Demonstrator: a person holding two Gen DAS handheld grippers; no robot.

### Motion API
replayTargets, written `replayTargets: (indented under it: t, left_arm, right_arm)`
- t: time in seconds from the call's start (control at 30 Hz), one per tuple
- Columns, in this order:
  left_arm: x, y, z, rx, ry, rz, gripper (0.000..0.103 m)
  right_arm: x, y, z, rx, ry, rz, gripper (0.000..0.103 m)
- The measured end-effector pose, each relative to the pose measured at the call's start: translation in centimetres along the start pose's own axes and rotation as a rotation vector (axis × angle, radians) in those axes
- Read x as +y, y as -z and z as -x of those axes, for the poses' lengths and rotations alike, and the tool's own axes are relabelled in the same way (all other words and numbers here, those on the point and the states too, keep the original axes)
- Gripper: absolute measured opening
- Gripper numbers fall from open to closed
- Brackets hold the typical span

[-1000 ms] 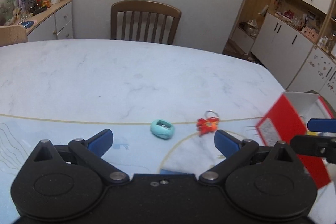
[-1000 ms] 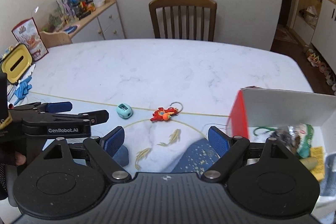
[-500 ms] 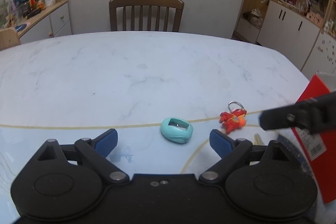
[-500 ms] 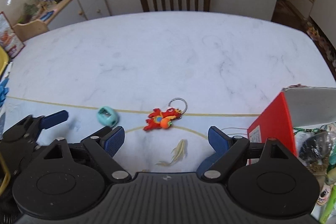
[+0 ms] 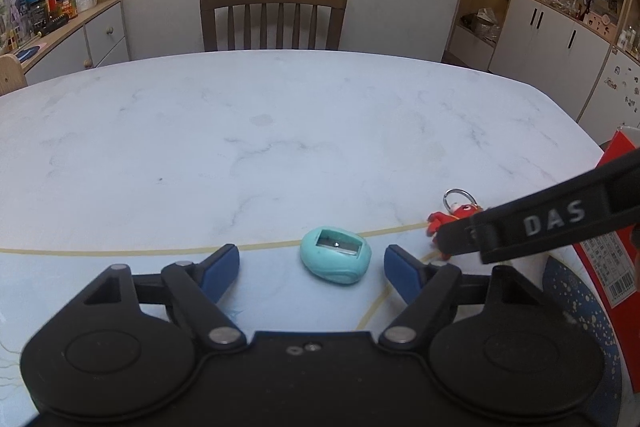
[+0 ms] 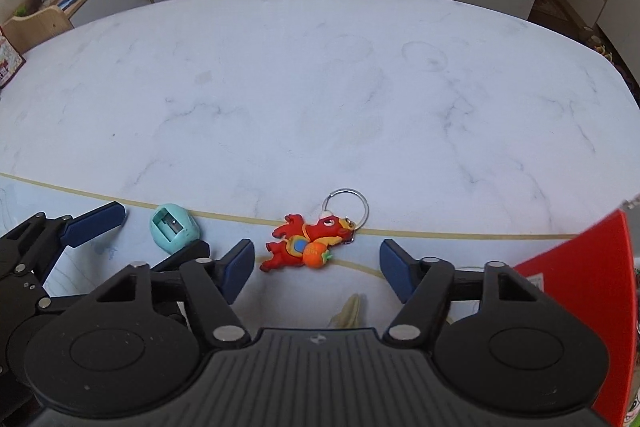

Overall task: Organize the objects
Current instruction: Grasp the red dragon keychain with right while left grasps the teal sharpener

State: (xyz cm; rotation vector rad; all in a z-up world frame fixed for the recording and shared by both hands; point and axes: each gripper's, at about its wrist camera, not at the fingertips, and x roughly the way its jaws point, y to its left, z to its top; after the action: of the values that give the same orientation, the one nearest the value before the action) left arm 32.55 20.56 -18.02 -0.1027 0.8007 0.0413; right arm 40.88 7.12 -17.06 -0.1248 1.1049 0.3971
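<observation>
A teal egg-shaped pencil sharpener [image 5: 335, 255] lies on the table between the blue fingertips of my open left gripper [image 5: 312, 267], closer to the right finger, nothing touching it. The same sharpener [image 6: 174, 227] shows at the left of the right wrist view. A red dragon keychain [image 6: 306, 245] with a metal ring lies flat between the fingertips of my open right gripper [image 6: 316, 267]. In the left wrist view the keychain [image 5: 454, 213] is partly hidden behind the right gripper's black finger [image 5: 540, 227]. The left gripper [image 6: 132, 231] shows beside the sharpener.
A red box [image 6: 588, 287] with a white inside stands at the table's right edge; the red box [image 5: 600, 255] also fills the right rim of the left wrist view. A wooden chair [image 5: 273, 15] stands behind the white marble table [image 5: 260, 131]. Cluttered sideboard [image 5: 60, 31] at left.
Both grippers have come forward and down over the table. The sharpener now sits between the left fingertips and the keychain between the right fingertips. The right gripper crosses further into the left view.
</observation>
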Motion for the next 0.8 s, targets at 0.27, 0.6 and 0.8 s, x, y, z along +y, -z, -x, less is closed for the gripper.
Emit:
replayTargets:
  t: [0.27, 0.6, 0.8]
  left_arm:
    - [-0.4, -0.1, -0.6, 0.000, -0.020, -0.032, 0.069]
    - [-1.0, -0.3, -0.4, 0.001, -0.007, -0.056, 0.049]
    - [-1.3, -0.3, -0.3, 0.005, -0.004, -0.067, 0.038]
  right_arm:
    - [0.5, -0.2, -0.9, 0.019, 0.010, 0.004, 0.057]
    - [1.3, -0.2, -1.5, 0.017, 0.040, 0.020, 0.049]
    - [1.3, 0.0, -1.2, 0.014, 0.037, 0.005, 0.048]
